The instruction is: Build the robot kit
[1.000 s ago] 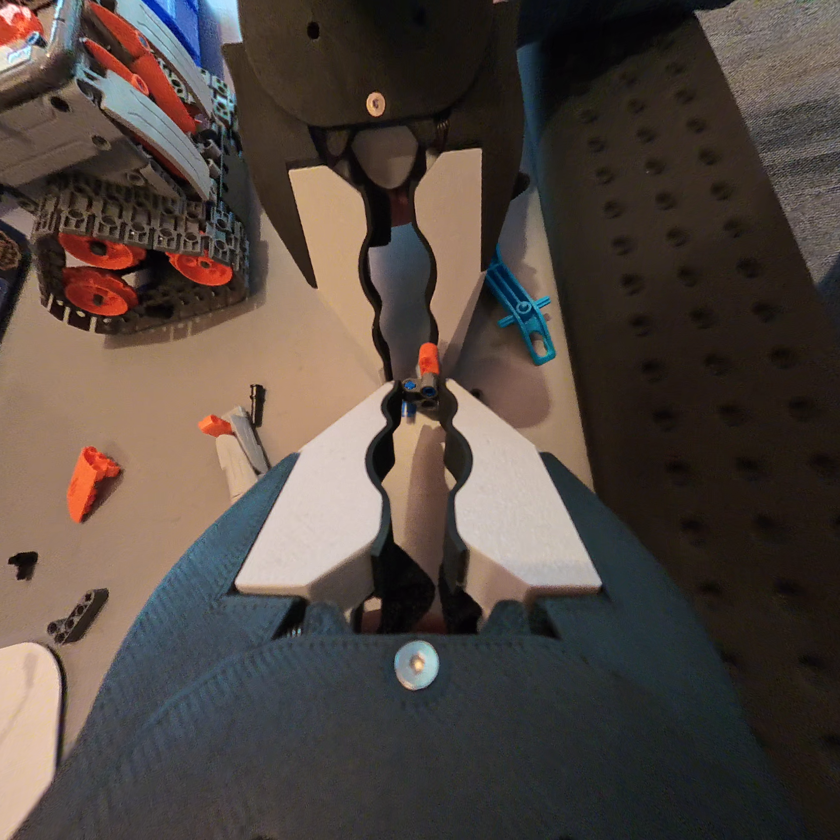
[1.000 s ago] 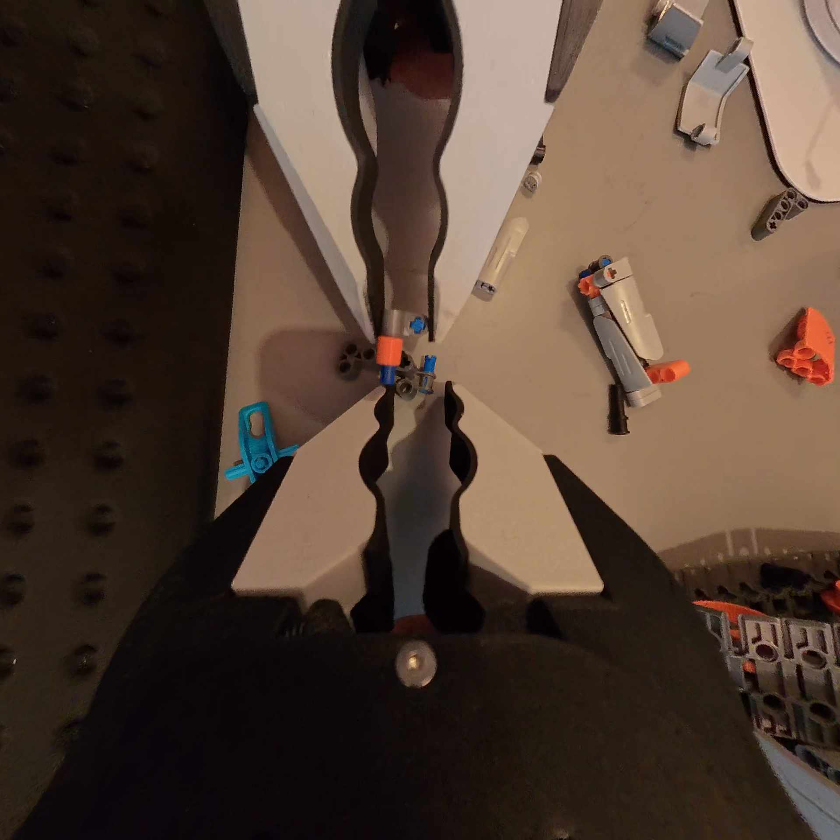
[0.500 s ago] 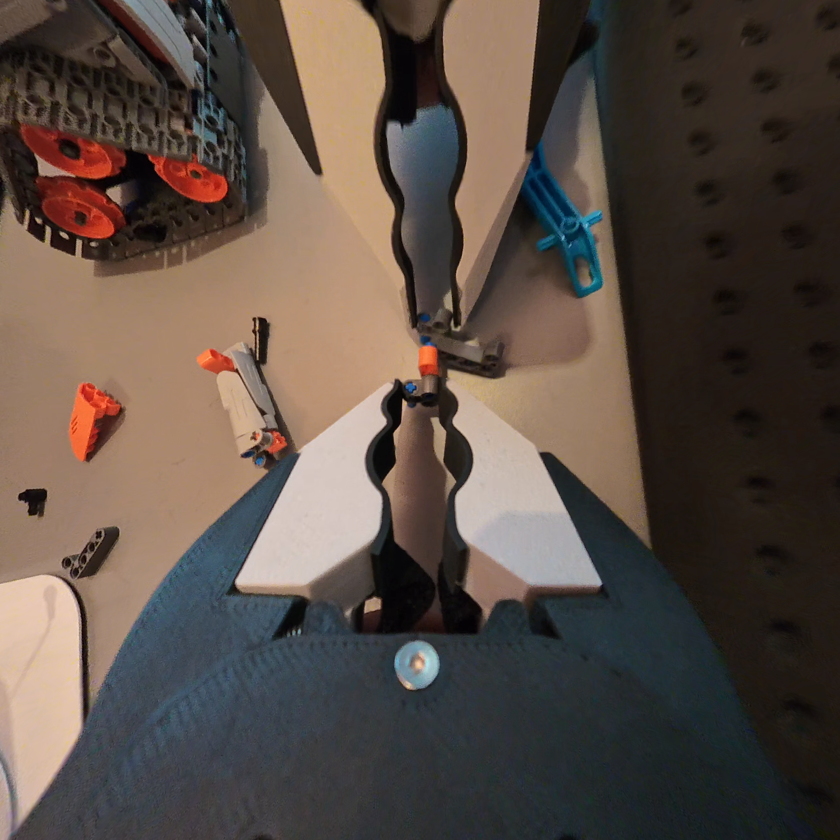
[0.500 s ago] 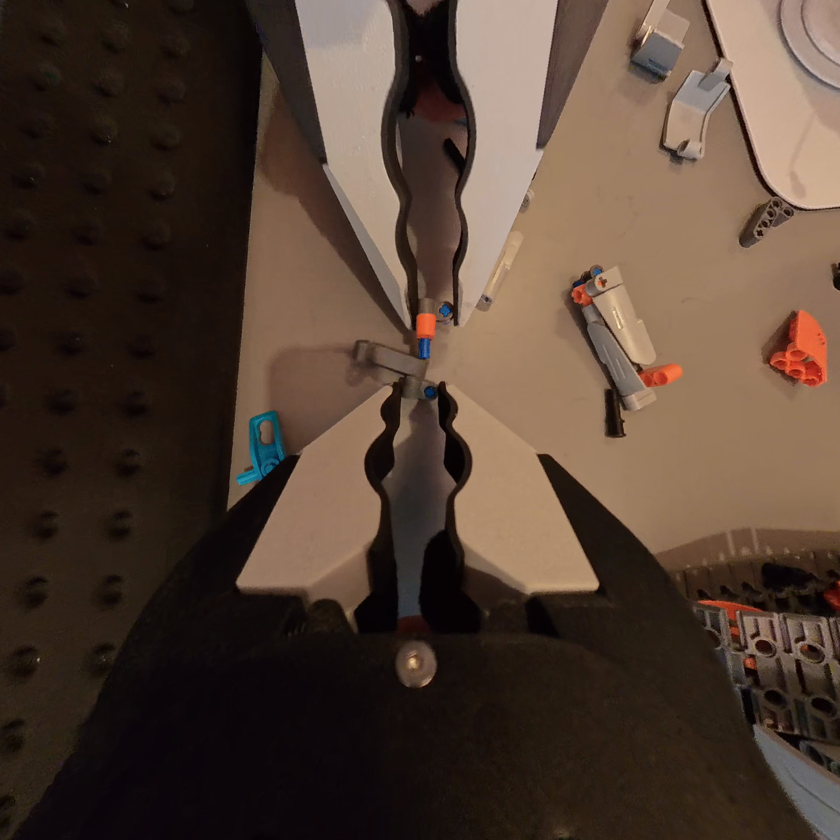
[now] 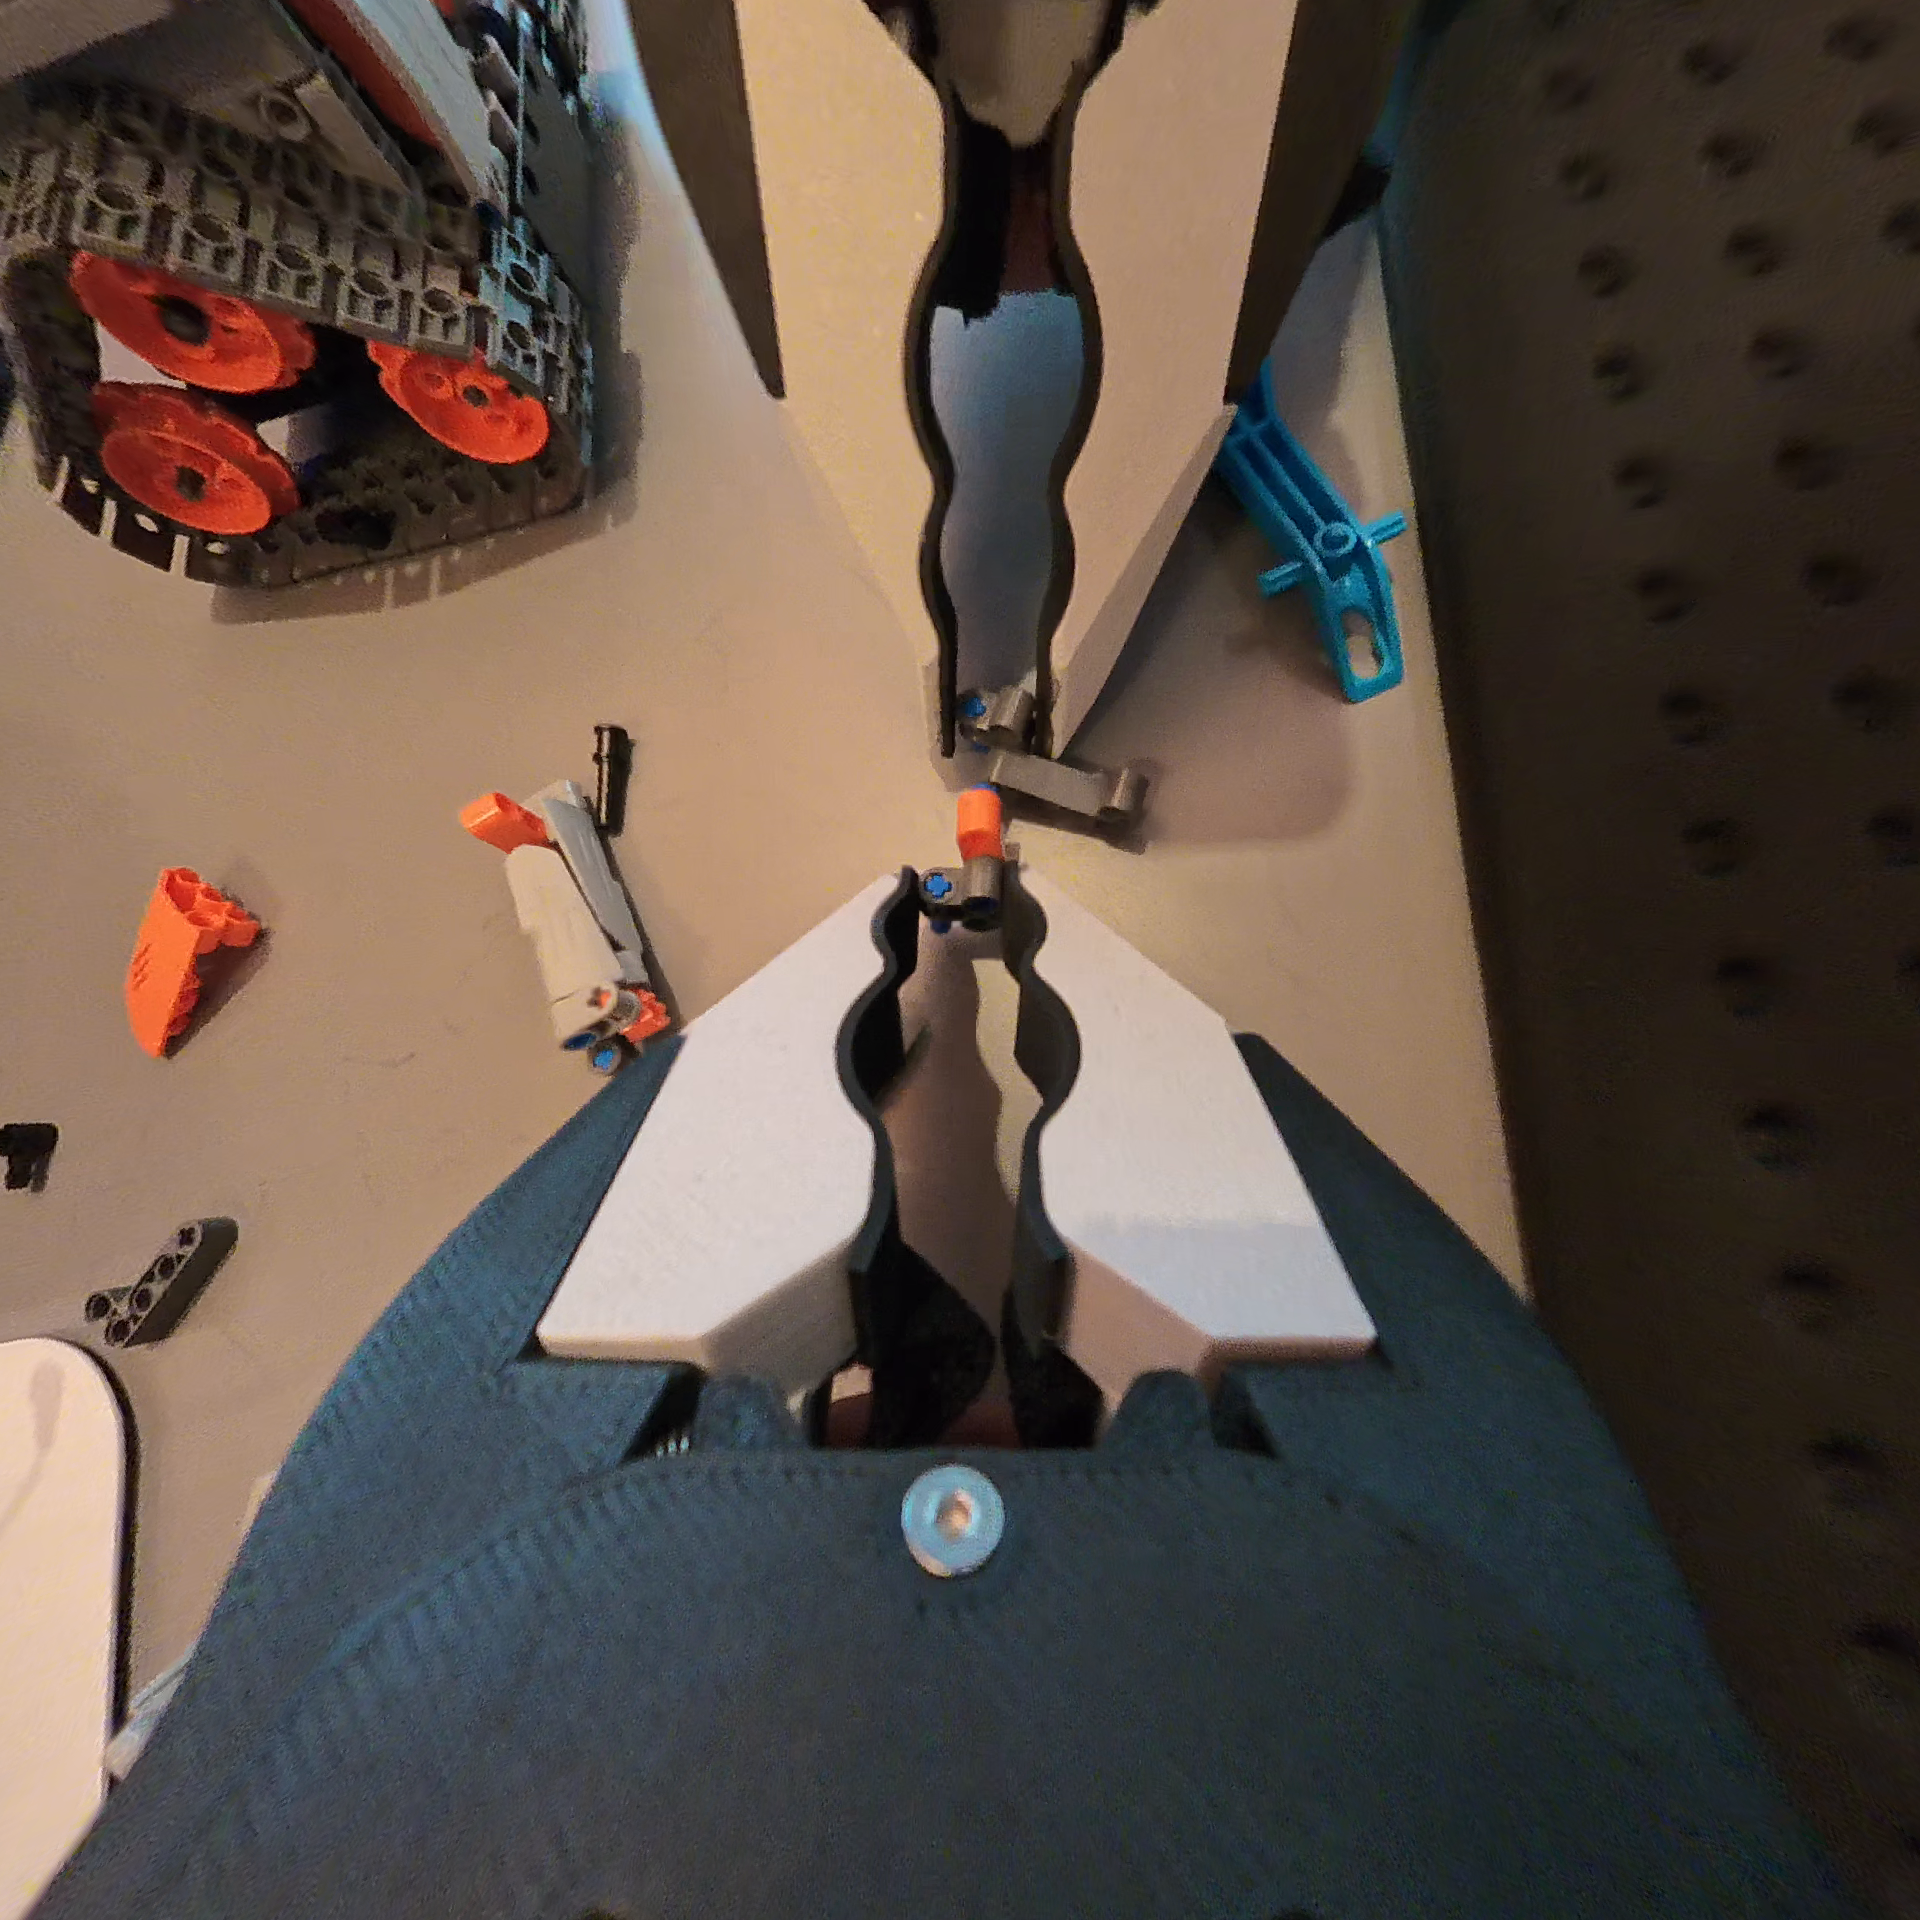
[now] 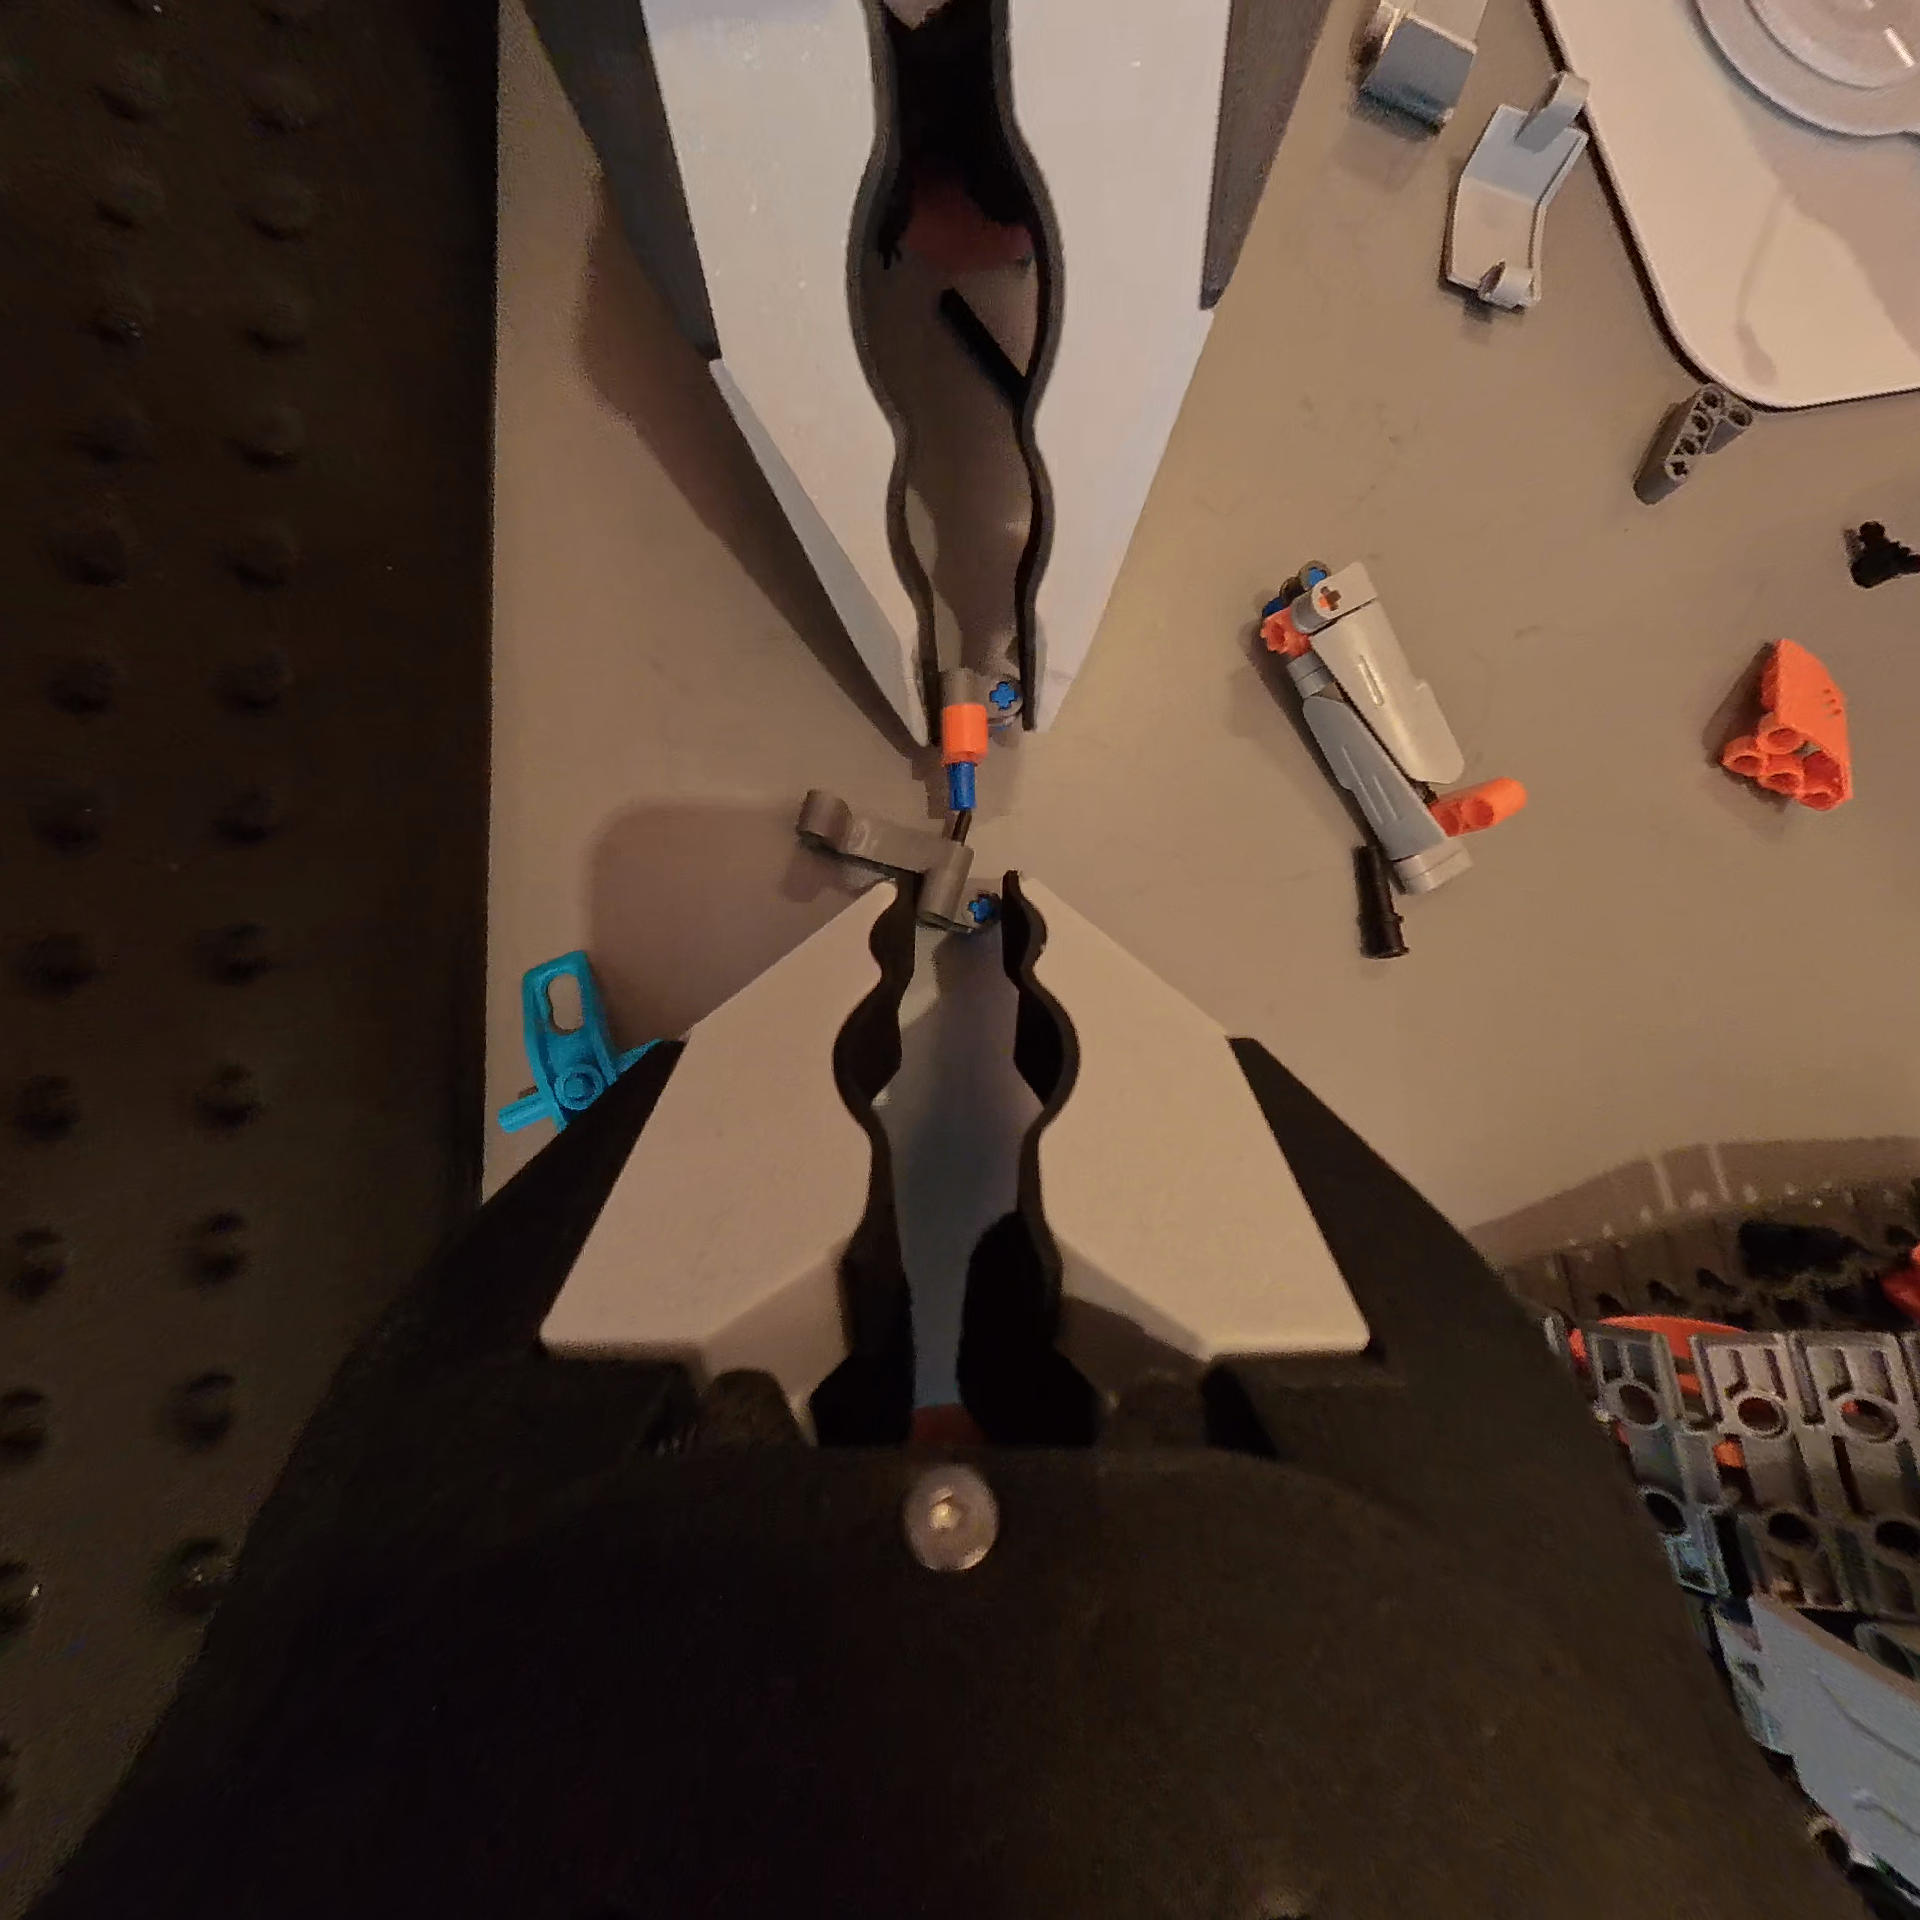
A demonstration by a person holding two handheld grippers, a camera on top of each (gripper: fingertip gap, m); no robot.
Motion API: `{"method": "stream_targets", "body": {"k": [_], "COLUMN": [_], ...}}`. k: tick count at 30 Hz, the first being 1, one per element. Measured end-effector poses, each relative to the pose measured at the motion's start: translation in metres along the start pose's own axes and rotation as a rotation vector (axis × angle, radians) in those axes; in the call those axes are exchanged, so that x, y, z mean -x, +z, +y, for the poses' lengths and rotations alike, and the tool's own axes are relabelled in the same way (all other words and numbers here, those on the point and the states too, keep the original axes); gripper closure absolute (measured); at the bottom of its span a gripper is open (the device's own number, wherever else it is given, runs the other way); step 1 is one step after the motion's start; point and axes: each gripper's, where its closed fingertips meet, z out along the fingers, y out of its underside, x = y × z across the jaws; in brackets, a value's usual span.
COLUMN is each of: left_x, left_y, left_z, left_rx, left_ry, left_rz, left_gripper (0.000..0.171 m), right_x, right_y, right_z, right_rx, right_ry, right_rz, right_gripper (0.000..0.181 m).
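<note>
Pinching a small grey connector with an orange sleeve (image 5: 975, 868), the left claw (image 5: 966, 904) faces the right claw (image 6: 961, 904), which is clamped on a grey lever piece (image 6: 883, 844) at 12 o'clock, the two pieces just apart. Keeping both grips firm and the blue pin (image 6: 961, 781) in line seems wise. Around them the beige bench (image 5: 727, 665) carries a tracked model (image 5: 301, 343) at 10 o'clock, a blue part (image 5: 1320, 540) at 1 o'clock, beside a dark studded mat (image 5: 1683, 727).
</note>
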Motion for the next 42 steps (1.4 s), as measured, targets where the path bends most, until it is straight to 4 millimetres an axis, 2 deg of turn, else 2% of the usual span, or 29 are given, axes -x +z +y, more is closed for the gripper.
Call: {"method": "stream_targets", "body": {"k": [12, 30, 42], "left_x": [-0.006, -0.006, -0.005], "left_y": [0.006, 0.009, 0.009], "left_z": [-0.005, -0.007, -0.006], "left_rx": [-0.031, -0.059, -0.051], "left_ry": [0.042, 0.152, 0.143], "left_rz": [0.092, 0.06, 0.061], "left_gripper": [0.158, 0.158, 0.159], "right_x": [0.0, 0.005, 0.002], "right_y": [0.0, 0.002, 0.003], "right_z": [-0.004, -0.004, -0.005], "right_rx": [-0.069, -0.093, -0.09], "right_ry": [-0.09, -0.082, -0.092], "right_rz": [0.012, -0.038, -0.015], "right_gripper": [0.168, 0.168, 0.169]}}
